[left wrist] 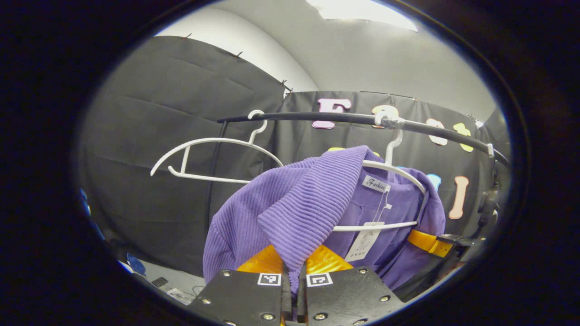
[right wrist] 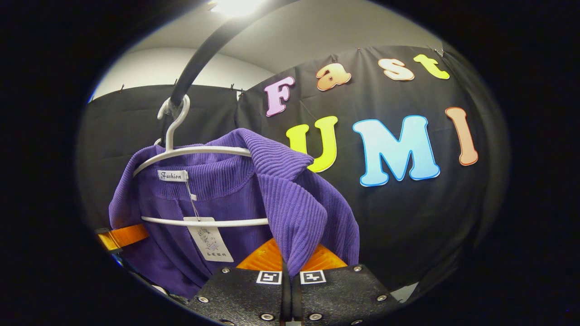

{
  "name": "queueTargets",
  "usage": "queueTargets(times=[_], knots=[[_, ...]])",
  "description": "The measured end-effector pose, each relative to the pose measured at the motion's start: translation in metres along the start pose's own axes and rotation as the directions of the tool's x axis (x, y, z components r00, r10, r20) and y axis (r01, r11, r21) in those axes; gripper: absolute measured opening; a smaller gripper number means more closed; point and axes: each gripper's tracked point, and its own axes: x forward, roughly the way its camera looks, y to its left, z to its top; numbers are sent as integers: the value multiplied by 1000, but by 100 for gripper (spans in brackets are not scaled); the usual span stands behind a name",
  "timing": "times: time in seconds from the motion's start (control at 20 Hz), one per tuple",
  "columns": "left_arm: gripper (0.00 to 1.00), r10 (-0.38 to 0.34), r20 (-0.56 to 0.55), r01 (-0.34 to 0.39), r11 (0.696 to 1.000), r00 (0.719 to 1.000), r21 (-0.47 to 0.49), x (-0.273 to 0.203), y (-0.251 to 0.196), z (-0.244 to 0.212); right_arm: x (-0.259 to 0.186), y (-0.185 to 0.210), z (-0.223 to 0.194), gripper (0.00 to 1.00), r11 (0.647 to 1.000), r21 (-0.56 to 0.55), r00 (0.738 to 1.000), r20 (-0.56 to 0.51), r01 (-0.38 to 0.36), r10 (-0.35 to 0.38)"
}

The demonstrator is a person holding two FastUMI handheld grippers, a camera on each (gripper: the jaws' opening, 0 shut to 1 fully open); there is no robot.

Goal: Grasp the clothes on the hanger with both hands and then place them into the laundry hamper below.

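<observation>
A purple ribbed garment point(left wrist: 294, 203) hangs on a white hanger point(left wrist: 398, 174) from a black rail point(left wrist: 344, 118). In the left gripper view my left gripper point(left wrist: 293, 267) is shut on one side of its collar, the cloth pinched between the orange fingers point(left wrist: 265, 261). The right gripper view has the same garment point(right wrist: 290, 194) on its hanger point(right wrist: 190, 151), and my right gripper point(right wrist: 290, 265) is shut on the other collar flap. The other gripper's orange finger point(left wrist: 428, 243) shows past the garment at right in the left gripper view, and an orange finger point(right wrist: 122, 236) shows at left in the right gripper view.
A second, bare white hanger point(left wrist: 204, 158) hangs on the rail to the left of the garment. A paper tag point(right wrist: 209, 244) dangles from the neck label. Black cloth walls close the booth behind. Some small items lie low at the left point(left wrist: 174, 290).
</observation>
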Motion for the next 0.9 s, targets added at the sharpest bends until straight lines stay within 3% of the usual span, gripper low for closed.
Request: queueTargets(times=[0.35, 0.55, 0.65, 0.7, 0.9], knots=[[5, -41, 47, 41, 999, 998, 19, -36, -11, 29, -8, -23, 7, 1, 999, -30, 999, 23, 32, -31], [5, -34, 76, 33, 999, 997, 5, -47, -2, 50, -13, -38, 16, 1, 996, -52, 995, 68, 78, -75], [0, -29, 97, 28, 1000, 995, 11, -50, 3, 59, -14, -46, 21, 1, 994, -55, 992, 84, 99, -94], [5, -25, 107, 23, 1000, 994, 12, -52, 5, 63, -14, -51, 24, 1, 992, -64, 990, 94, 112, -106], [5, -9, 132, 8, 1000, 991, 8, -56, 9, 70, -12, -60, 32, 1, 987, -70, 982, 134, 142, -132]])
